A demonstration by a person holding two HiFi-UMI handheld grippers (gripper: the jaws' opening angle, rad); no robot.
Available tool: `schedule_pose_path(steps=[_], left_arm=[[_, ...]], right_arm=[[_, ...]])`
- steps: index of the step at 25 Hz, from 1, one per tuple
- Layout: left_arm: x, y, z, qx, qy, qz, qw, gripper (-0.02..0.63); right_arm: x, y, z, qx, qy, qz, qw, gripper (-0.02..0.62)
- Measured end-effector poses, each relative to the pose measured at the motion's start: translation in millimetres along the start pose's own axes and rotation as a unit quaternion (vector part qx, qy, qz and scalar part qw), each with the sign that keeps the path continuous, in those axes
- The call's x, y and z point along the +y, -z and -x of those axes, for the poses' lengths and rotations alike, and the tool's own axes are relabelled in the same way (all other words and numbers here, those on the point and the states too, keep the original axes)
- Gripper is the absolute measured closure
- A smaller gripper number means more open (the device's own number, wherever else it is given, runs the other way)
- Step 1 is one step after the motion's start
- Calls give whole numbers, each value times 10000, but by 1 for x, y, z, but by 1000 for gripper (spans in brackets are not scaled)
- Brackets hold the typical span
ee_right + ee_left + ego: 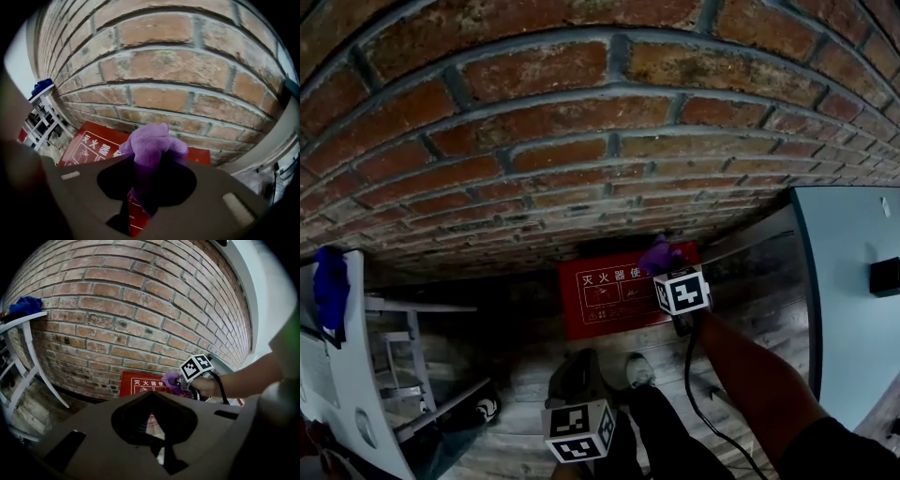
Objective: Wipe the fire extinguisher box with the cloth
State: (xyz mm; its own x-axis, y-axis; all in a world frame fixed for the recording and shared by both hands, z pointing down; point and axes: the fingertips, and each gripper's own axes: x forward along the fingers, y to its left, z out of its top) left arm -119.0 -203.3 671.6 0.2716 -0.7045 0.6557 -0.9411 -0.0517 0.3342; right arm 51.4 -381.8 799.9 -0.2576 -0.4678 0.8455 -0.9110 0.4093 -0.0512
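**Right hand-held gripper with cloth at the top edge of the box**

Setting: brick wall (pixel 581 122) over a plank floor (pixel 759 314). The red fire extinguisher box (pixel 614 298) sits on the floor at the foot of the wall. Its face carries white characters and line drawings.

Right hand-held gripper (pixel 666 265): held out at the end of a bare forearm (pixel 750 375), with a black cable (pixel 688 370) trailing back from it. Its own view shows the jaws clamped on a purple cloth (pixel 152 145). A bunched tuft stands out past the jaw tips and a tail hangs down between them. In the head view the cloth (pixel 661 255) lies at the box's top edge, toward its right end, where the box meets the wall. Whether the cloth presses on the box, I cannot tell.

Left hand-held gripper (pixel 579 366): held low, near the person's body, well apart from the box and pointing toward it. In its own view the jaws are drawn together with nothing between them. The box (pixel 140 383) and the cloth (pixel 171 380) show beyond them.

Other: a white rack (pixel 356 375) stands at the left with a blue cloth (pixel 330 286) draped on its top. One shoe (pixel 639 370) is on the floor just below the box. A pale blue panel (pixel 853 281) is on the right.
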Motion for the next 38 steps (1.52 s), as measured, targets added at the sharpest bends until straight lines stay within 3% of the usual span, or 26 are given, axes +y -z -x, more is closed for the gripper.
schedule_pose_path(steps=[10, 19, 26, 38], left_arm=[[56, 14, 37, -48, -438, 252, 9987, 600], [89, 33, 51, -48, -630, 479, 9969, 600], [81, 35, 37, -14, -474, 426, 9980, 600], [25, 20, 13, 95, 37, 5, 9999, 600]], right_arm=[[179, -33, -32, -42, -1397, 954, 9856, 495], [238, 6, -17, 75, -1917, 928, 9770, 495], [236, 45, 3, 134, -1990, 700, 9774, 495], [140, 79, 27, 409, -1500, 217, 9876, 495]])
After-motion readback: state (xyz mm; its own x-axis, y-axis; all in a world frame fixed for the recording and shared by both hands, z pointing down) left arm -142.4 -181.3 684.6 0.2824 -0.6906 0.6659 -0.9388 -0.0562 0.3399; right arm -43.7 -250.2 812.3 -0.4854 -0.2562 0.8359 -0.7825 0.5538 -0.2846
